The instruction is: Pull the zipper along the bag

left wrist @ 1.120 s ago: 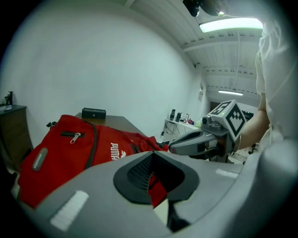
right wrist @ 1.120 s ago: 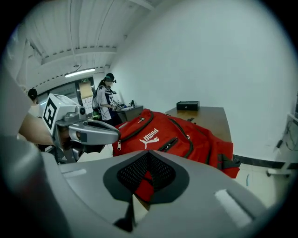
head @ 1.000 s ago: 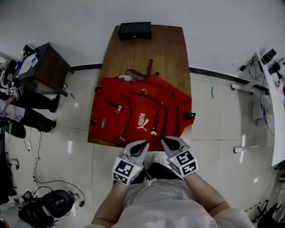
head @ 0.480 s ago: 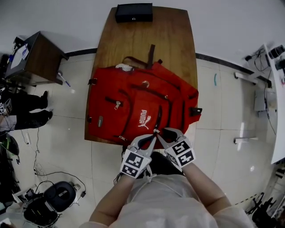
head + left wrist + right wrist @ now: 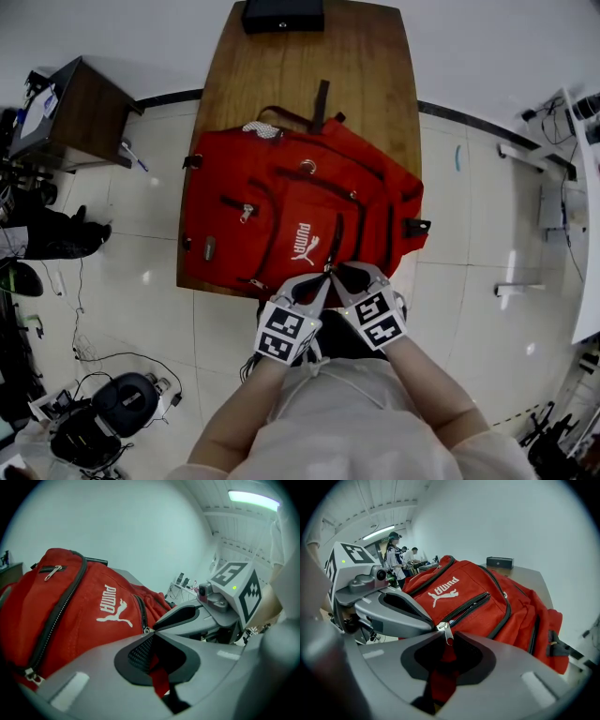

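Jaws of right gripper (image 5: 449,638), just now closing, snug on zipper pull (image 5: 445,628)

**Table surface.** The backpack (image 5: 281,216) covers the near half of the table (image 5: 356,84) from edge to edge. The far half is bare wood, broken only by a strap (image 5: 319,98) lying beyond the backpack and a black box (image 5: 283,15) at the far edge.

**Near edge.** The left gripper (image 5: 320,277) pinches red backpack fabric. The right gripper (image 5: 338,276) stands tip to tip with it, and its jaws have just been closing around the zipper pull (image 5: 446,632). Each gripper blocks the other's inward sideways path.

**Clear path.** The zipper track (image 5: 335,239) runs away from the tips, with open space above it.

**Surroundings.** Floor (image 5: 469,244) flanks the table on both sides. A side table (image 5: 80,108) stands well apart at left.
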{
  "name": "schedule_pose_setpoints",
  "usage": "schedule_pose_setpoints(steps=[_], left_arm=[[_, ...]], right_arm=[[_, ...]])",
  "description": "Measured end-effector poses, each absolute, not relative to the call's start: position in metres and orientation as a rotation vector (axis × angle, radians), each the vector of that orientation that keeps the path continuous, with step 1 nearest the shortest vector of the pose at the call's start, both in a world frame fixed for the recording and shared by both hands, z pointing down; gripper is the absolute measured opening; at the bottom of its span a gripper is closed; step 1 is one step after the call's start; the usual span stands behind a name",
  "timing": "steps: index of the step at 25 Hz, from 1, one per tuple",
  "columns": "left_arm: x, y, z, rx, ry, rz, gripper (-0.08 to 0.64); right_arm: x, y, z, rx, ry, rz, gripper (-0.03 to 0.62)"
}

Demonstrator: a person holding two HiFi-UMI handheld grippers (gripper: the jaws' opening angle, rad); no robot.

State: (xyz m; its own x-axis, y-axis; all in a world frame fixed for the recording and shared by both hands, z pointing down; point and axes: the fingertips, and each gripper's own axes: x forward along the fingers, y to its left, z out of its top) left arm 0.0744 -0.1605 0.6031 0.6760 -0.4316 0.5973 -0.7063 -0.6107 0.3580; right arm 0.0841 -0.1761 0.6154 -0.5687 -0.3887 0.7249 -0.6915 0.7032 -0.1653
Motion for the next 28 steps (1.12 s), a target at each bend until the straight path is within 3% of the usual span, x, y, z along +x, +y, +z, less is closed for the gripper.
schedule_pose_setpoints(steps=[3, 5, 28], left_arm=[[0.074, -0.161, 0.603, 2.288, -0.867, 0.619, 0.008], [0.075, -0.162, 0.604, 2.282, -0.864, 0.633, 0.008], [0.084, -0.171, 0.613, 2.260, -0.812, 0.827, 0.008]], right_arm=[[0.084, -0.175, 0.616, 0.774, -2.238, 0.598, 0.058], [0.081, -0.171, 0.614, 0.736, -2.262, 0.627, 0.012], [0.099, -0.196, 0.590, 0.564, -2.255, 0.307, 0.008]])
